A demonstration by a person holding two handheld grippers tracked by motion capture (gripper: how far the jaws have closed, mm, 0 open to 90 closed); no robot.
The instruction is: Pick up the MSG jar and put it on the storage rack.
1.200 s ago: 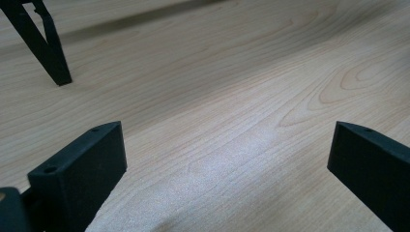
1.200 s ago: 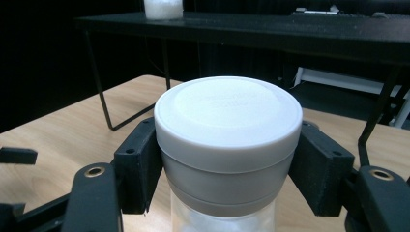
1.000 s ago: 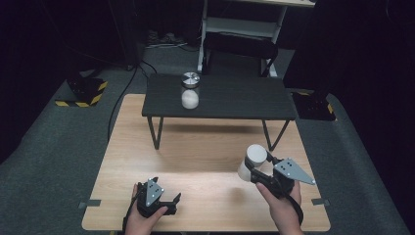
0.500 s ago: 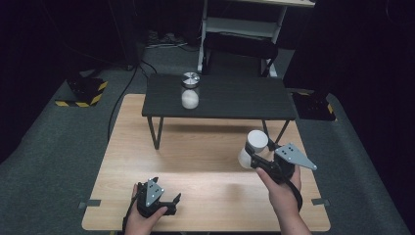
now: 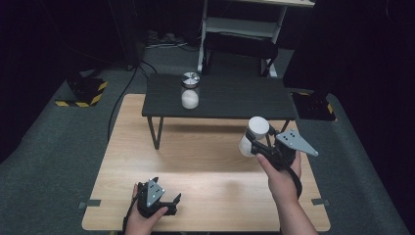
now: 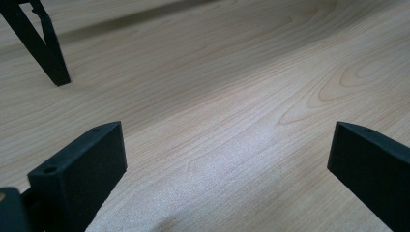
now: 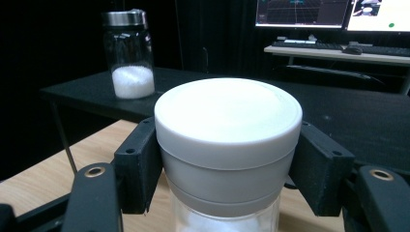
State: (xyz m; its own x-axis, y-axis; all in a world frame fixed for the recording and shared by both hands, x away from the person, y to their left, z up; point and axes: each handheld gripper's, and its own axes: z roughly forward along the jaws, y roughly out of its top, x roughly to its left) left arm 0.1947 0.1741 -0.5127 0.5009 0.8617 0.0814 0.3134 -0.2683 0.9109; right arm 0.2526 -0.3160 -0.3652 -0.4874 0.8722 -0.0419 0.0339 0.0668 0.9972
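Note:
My right gripper (image 5: 255, 142) is shut on a white-lidded jar (image 5: 253, 134) and holds it in the air over the wooden table's right side, in front of the low black table (image 5: 230, 100). In the right gripper view the jar (image 7: 227, 150) sits upright between the black pads (image 7: 138, 164), white powder showing at its bottom. A second jar (image 5: 190, 90) with a metal lid and white powder stands on the black table's left part, also the glass jar (image 7: 128, 53) at upper left. My left gripper (image 5: 166, 203) rests open near the wooden table's front edge, nothing between its pads (image 6: 82, 169).
The wooden table (image 5: 195, 161) carries the low black table on thin legs (image 5: 155, 132). A black leg (image 6: 46, 43) shows in the left gripper view. Beyond stand a white shelf frame (image 5: 244, 29), floor cables, and a desk with monitors (image 7: 333, 12).
My right gripper has lifted the white-lidded jar up and carried it a little farther from the front edge. The left gripper has stayed put.

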